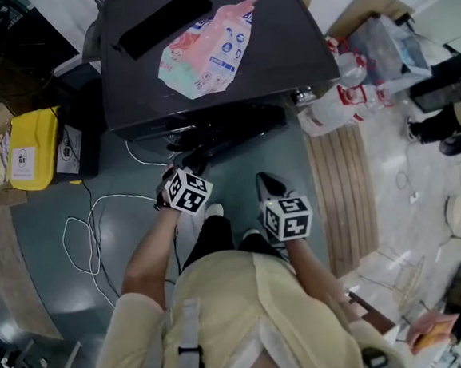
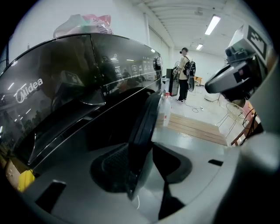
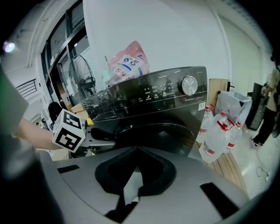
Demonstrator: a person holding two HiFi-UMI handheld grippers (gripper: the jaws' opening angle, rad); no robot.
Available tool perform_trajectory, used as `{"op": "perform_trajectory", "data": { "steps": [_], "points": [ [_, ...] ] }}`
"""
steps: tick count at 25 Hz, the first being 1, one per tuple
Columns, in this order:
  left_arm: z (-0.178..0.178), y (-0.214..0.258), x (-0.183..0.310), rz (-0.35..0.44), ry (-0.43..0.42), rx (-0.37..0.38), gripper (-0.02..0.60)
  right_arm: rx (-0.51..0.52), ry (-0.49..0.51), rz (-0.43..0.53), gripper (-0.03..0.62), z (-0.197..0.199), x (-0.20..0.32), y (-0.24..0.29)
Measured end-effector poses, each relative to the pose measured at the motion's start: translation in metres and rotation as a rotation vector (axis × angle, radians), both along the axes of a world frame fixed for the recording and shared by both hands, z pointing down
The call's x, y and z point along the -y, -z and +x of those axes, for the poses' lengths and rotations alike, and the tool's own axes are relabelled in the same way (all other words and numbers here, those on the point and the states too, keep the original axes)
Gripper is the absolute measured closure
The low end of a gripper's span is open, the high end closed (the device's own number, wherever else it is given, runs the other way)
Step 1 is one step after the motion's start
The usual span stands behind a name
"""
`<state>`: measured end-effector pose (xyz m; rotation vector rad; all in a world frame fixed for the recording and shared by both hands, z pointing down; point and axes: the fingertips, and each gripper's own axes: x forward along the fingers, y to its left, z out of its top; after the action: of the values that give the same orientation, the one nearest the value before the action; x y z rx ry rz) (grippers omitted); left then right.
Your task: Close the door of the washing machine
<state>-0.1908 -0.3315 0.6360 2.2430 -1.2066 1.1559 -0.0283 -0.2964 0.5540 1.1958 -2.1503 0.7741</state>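
1. Now the left tongs (image 2: 141, 164) stand wide, with the edge of the door (image 2: 146, 118) between them (a gap shows on one side).
2. That door hangs part open off the front of the washing machine (image 1: 206, 85).
3. Close by, the right tongs (image 3: 137, 153) are pressed together and empty, facing the machine.
4. A pink pouch (image 1: 207, 49) lies on top.

In the head view the washing machine (image 1: 283, 46) hides its own front from me; the door (image 1: 242, 130) shows only edge-on. Print on the bag (image 1: 207, 49) is too small to read.
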Motion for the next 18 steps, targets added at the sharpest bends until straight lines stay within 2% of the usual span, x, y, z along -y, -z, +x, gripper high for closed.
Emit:
{"op": "perform_trajectory", "data": {
  "steps": [18],
  "points": [
    [-0.017, 0.001, 0.033, 0.044, -0.037, 0.014, 0.413, -0.042, -0.048, -0.029, 0.588, 0.003, -0.002, -0.008]
  ]
}}
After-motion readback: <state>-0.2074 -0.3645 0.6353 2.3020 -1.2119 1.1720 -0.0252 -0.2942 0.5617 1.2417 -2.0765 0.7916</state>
